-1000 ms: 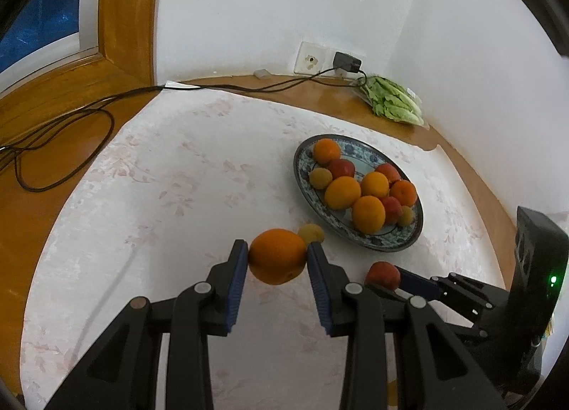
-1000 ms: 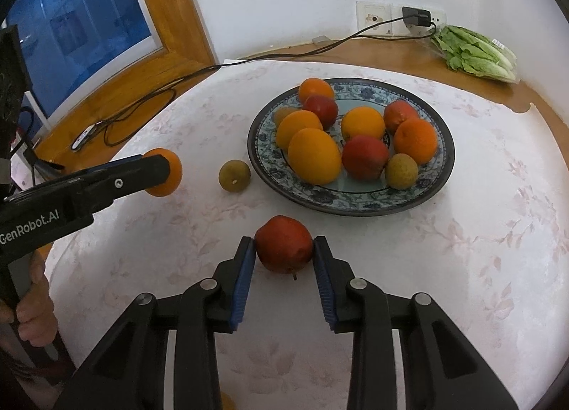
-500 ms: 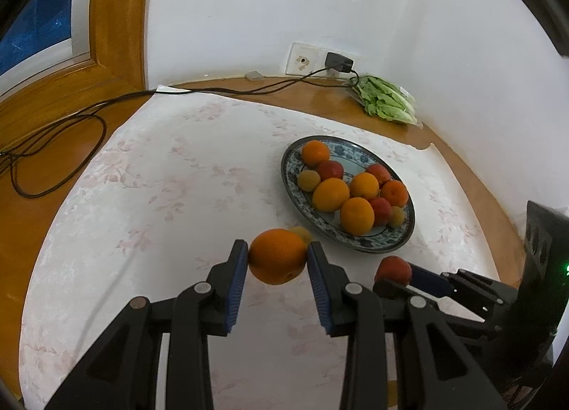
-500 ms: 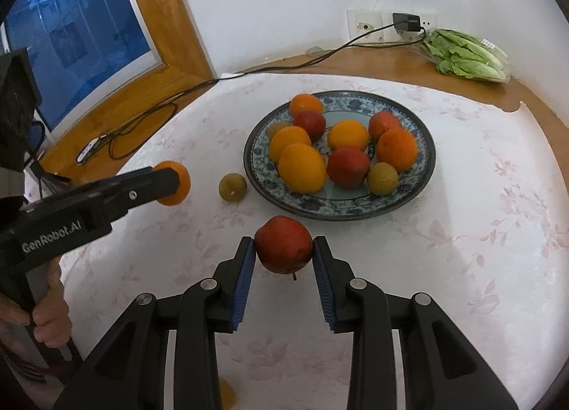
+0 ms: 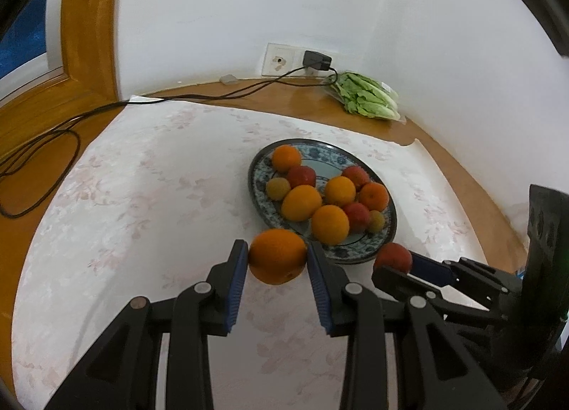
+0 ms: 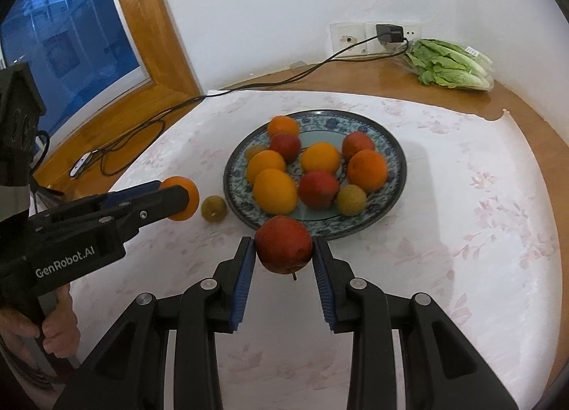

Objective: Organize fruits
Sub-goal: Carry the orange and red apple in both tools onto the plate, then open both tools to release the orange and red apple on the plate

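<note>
Left claw [image 5: 278,260] clamps orange [image 5: 277,256]; right claw [image 6: 283,250] clamps apple [image 6: 283,245].

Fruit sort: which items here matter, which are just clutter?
Task items:
orange in left gripper
apple in right gripper
plate of fruit
loose small fruit on cloth

Clutter:
lettuce
charger and cable

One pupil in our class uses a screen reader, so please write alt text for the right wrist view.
The right gripper holds a red apple in front of a patterned plate filled with oranges and apples. At left, the left gripper holds an orange near a small greenish-brown fruit on the white tablecloth. Bagged lettuce lies by the wall.
</note>
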Demonstrator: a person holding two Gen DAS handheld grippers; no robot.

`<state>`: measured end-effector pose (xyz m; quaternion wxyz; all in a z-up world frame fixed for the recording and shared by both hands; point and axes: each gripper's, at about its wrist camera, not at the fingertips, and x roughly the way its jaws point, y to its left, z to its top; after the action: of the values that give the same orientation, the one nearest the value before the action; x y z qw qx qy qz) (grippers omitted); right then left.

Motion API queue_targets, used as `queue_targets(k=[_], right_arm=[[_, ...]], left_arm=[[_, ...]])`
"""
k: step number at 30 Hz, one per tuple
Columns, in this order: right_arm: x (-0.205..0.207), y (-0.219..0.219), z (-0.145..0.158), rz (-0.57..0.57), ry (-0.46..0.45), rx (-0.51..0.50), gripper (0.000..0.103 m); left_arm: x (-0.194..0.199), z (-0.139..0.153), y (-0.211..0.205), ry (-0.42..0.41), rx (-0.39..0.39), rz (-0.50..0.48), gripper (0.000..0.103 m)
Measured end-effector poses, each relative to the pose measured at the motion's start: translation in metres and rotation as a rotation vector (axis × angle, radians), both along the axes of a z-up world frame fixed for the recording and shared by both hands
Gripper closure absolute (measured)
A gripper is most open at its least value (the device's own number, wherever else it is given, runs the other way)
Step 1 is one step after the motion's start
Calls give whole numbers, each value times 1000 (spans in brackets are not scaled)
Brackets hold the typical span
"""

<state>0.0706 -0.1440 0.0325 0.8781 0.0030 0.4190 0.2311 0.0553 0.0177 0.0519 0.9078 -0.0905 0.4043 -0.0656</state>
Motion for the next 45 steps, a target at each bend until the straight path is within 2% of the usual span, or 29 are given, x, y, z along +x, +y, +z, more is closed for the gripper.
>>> queue_targets(k=[11,17,45], right_arm=[[16,-15,-2,-33,-2,10,69],[21,-15,-3,-27,-12,9,69],[39,-7,-15,-31,-34,-43,69]], left_arm=[[20,-8,-17,12,5,-25,67],[26,-9,-25,-10,37,-32,67],[47,-16,-22,-21,37,-25,67]])
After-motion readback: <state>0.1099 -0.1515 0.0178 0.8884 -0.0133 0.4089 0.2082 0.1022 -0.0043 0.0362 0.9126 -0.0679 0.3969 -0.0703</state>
